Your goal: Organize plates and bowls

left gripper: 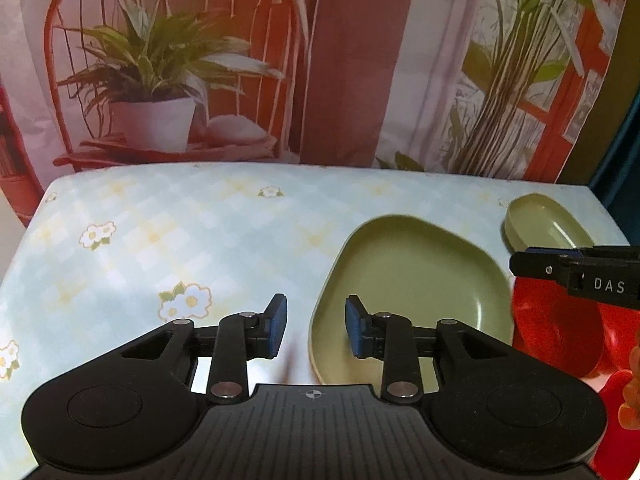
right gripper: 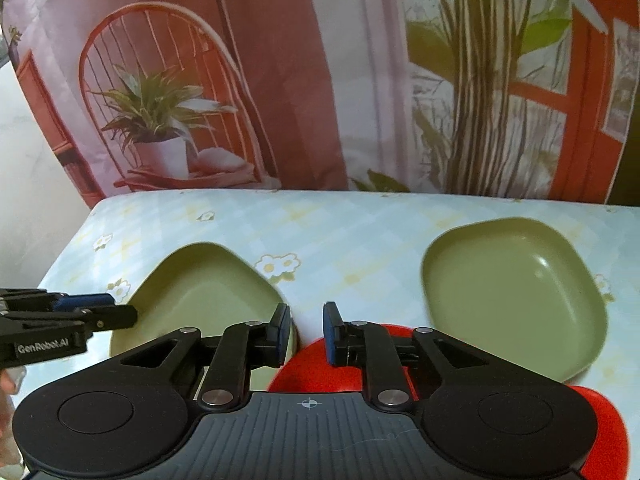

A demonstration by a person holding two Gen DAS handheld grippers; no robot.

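Tablecloth [left gripper: 160,240]: pale blue check with yellow, white daisies. Plate [left gripper: 408,292]: olive green. Bowl [right gripper: 516,292]: olive green. Dish [right gripper: 600,440]: red. Backdrop [left gripper: 348,60]: printed red chair, green plants.

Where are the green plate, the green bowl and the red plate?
green plate [left gripper: 404,280], left wrist view, on its flat inner floor
green bowl [right gripper: 516,292], right wrist view, on its inner bottom
red plate [right gripper: 308,364], right wrist view, on its far rim area
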